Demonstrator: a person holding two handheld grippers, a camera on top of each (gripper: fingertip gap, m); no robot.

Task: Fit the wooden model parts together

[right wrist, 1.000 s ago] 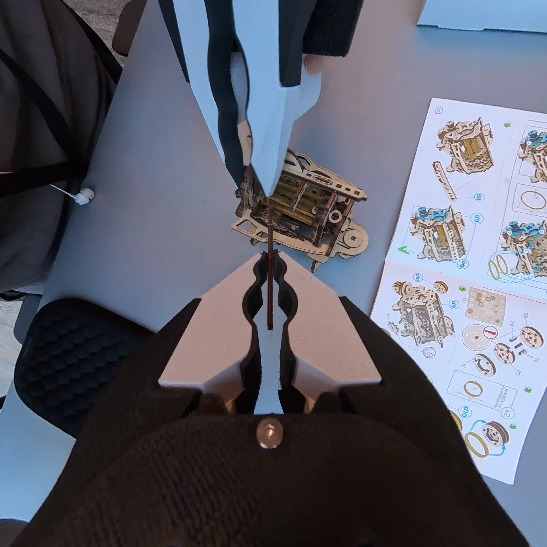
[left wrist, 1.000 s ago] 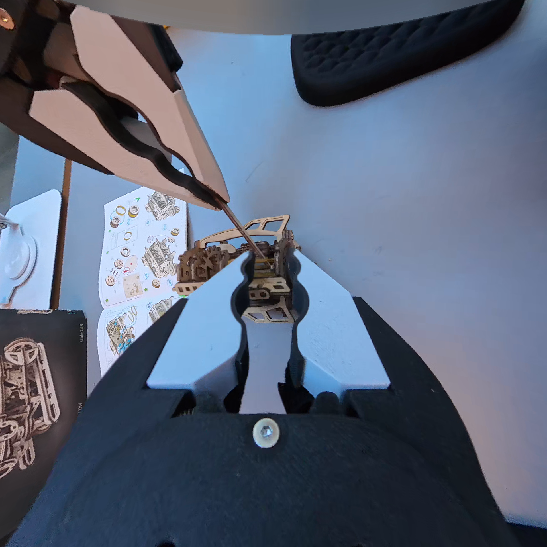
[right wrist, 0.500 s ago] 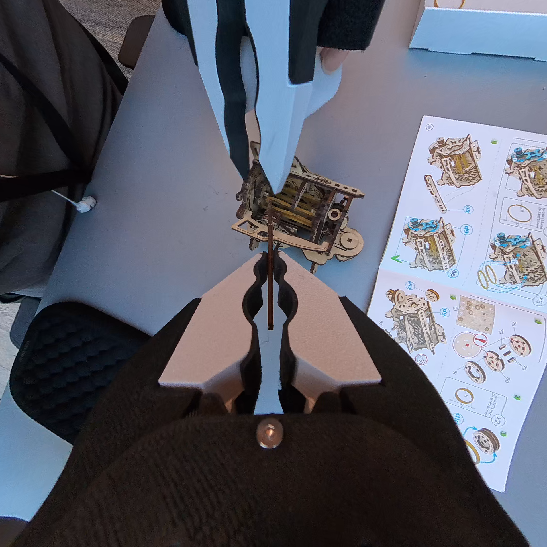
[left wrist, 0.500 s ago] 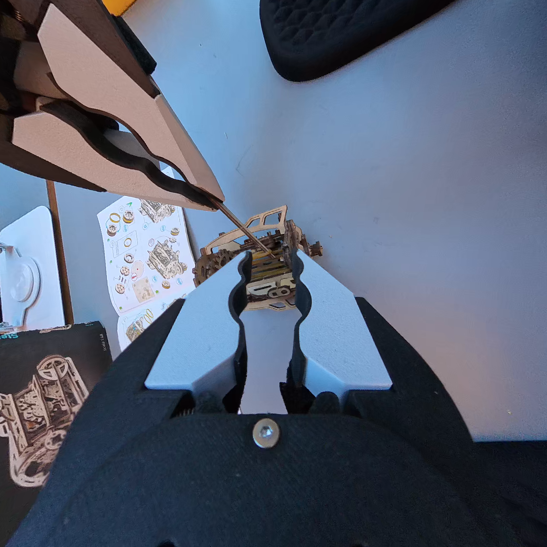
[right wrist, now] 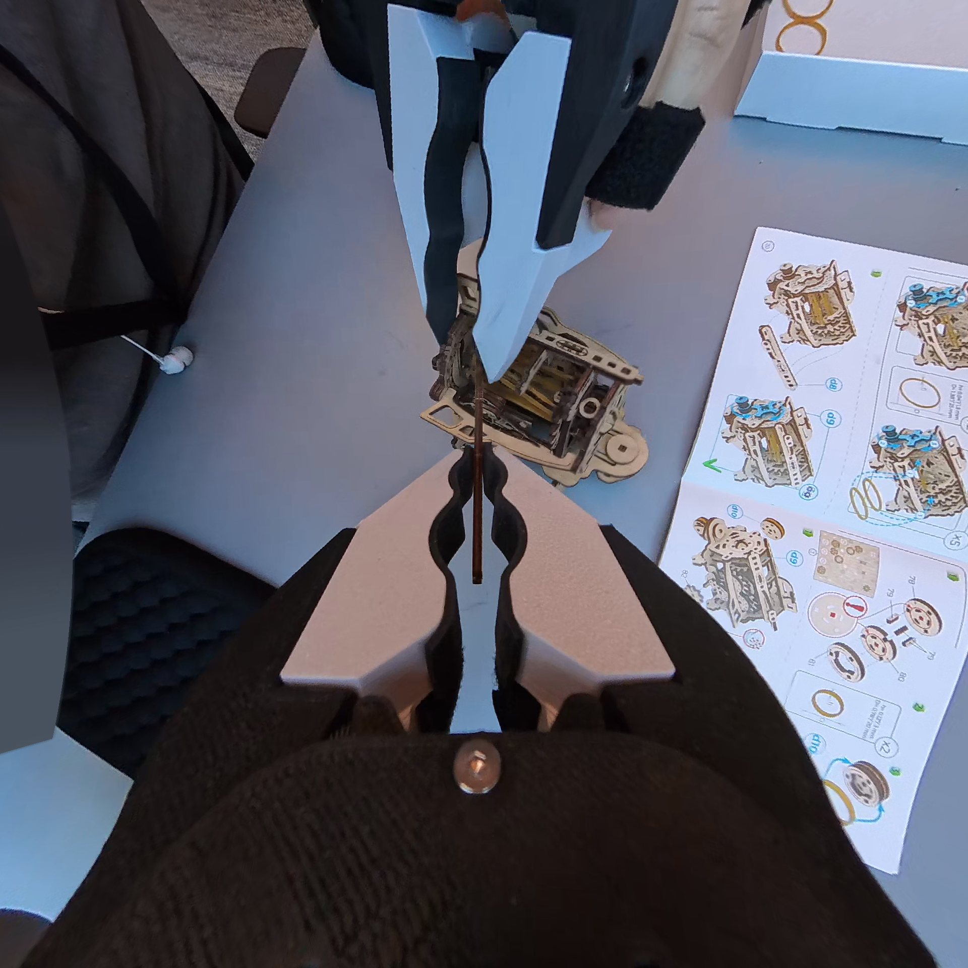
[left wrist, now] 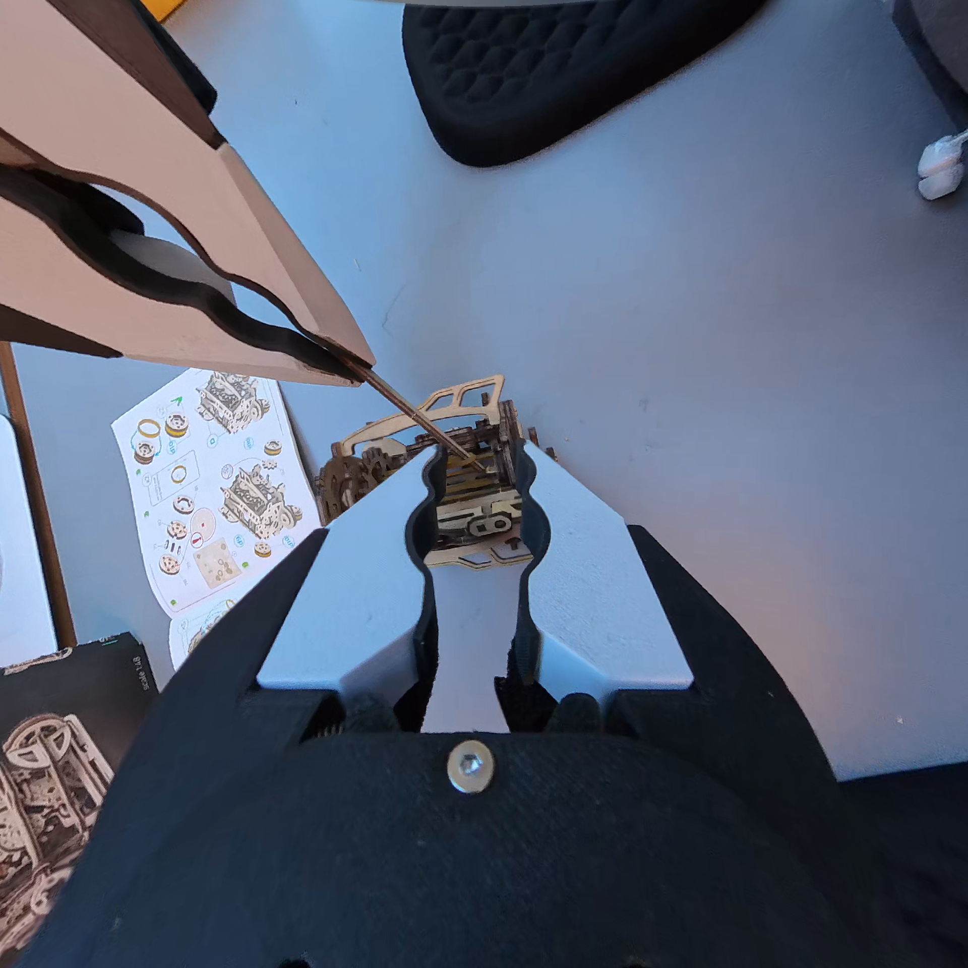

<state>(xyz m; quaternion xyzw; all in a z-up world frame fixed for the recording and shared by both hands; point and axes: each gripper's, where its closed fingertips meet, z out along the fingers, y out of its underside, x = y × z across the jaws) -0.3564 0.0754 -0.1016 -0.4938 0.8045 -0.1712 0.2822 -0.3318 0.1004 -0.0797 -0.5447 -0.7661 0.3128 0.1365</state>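
The wooden model [left wrist: 471, 513], a small laser-cut frame with gears and yellow bands inside, lies on the grey table. My left gripper [left wrist: 477, 455] is shut on the model's near end, one fingertip on each side wall. In the right wrist view the left gripper [right wrist: 469, 356] comes down from above onto the model [right wrist: 555, 414]. My right gripper [right wrist: 476, 463] is shut on a thin dark wooden rod [right wrist: 477, 524]. The rod [left wrist: 419, 419] sticks out of the right gripper [left wrist: 361, 369] and its tip is inside the model's open top.
An instruction sheet [right wrist: 838, 524] lies right of the model, also seen in the left wrist view [left wrist: 209, 497]. A black kit box [left wrist: 52, 759], a black mesh pad [left wrist: 550, 78], a white box [right wrist: 848, 94] and a white earbud [right wrist: 175, 361] lie around. My hands' fingertips stand some 5 cm from each other.
The rod's tip stays in the model's top. The left gripper has tilted and the model has turned slightly with it. Both grips are unchanged.
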